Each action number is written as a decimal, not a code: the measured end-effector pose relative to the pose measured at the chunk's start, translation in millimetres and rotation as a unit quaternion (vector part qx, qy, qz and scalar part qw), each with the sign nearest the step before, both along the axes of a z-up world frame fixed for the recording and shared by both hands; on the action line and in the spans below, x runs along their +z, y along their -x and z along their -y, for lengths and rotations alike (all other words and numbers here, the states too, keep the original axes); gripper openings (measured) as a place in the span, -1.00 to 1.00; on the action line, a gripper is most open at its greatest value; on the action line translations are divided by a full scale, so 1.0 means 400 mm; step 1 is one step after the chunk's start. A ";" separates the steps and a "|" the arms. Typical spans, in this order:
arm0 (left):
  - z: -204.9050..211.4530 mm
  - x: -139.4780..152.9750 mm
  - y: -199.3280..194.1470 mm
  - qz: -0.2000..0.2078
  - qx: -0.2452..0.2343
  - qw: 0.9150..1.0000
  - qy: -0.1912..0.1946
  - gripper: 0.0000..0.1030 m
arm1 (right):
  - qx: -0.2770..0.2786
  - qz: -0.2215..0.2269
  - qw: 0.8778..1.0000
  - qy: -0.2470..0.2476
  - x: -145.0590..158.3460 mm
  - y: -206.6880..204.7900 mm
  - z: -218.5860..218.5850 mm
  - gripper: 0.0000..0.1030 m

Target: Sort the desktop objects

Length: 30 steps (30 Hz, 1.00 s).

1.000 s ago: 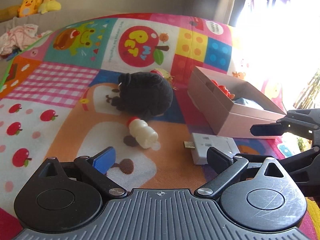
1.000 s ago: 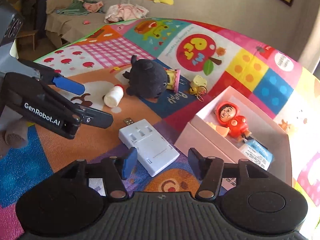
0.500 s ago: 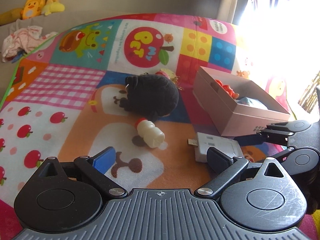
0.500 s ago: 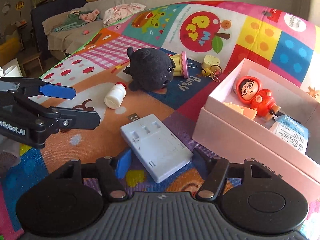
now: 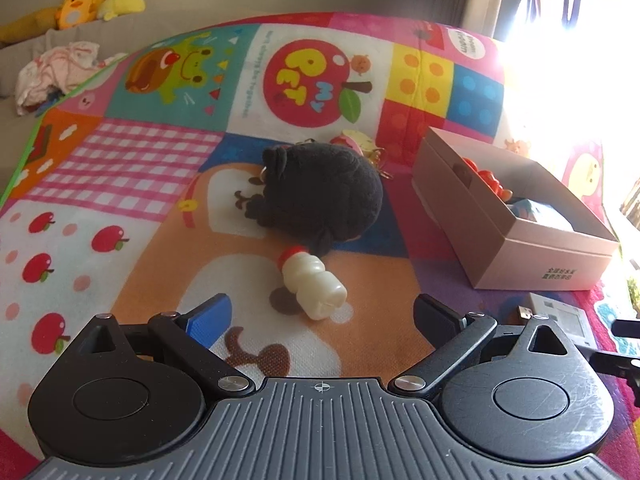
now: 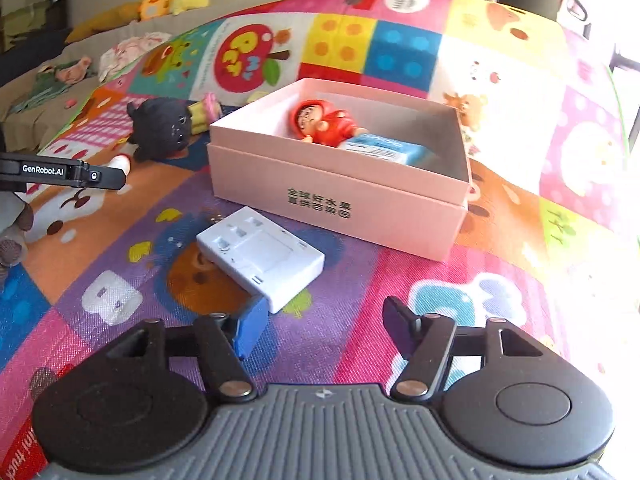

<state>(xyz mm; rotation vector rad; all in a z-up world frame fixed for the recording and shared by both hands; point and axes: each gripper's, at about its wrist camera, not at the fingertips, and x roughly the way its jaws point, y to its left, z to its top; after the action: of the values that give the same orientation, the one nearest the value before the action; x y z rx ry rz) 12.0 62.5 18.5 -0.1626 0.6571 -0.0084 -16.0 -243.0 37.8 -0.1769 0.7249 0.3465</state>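
Opening empty beside a flat white plastic hub [image 6: 260,257], right jaws; left's gape.

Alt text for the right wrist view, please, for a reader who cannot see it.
The right tongs are opening over a colourful play mat with nothing between them, a white hub just ahead of the blue left finger. Beyond it sits an open pink box holding a red doll and a blue carton; a black plush lies further left.

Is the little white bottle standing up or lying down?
Lying down. The little white bottle rests on its side on the mat, red cap toward the black plush.
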 end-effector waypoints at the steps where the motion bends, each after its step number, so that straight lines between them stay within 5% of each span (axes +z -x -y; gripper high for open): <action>1: 0.003 -0.001 -0.010 0.001 0.005 1.000 -0.007 0.94 | -0.006 0.000 1.000 -0.011 0.000 0.009 0.006 0.54; 5: 0.008 -0.008 -0.045 -0.008 0.020 1.000 -0.018 0.50 | -0.017 -0.004 0.998 -0.063 -0.008 0.045 0.018 0.83; 7: 0.013 -0.012 -0.055 -0.009 0.027 0.999 -0.030 0.46 | -0.017 -0.012 0.997 -0.071 -0.022 0.048 0.010 0.93; 15: 0.055 -0.008 -0.045 -0.005 -0.005 0.998 -0.065 -0.43 | -0.017 -0.025 0.997 -0.070 -0.033 0.045 -0.006 1.00; 24: 0.168 -0.008 0.064 -0.002 -0.145 0.988 -0.044 -0.41 | -0.015 -0.026 0.999 -0.045 -0.039 0.045 -0.023 1.00; 30: 0.185 -0.019 0.104 0.003 -0.156 0.987 -0.042 0.15 | -0.016 -0.031 0.999 -0.018 -0.041 0.044 -0.042 1.00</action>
<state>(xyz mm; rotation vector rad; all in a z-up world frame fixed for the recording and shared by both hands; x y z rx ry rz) -29.5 -11.5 10.8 0.0224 0.6710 -0.2830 -33.7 -226.3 21.3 -0.1208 0.7820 0.3363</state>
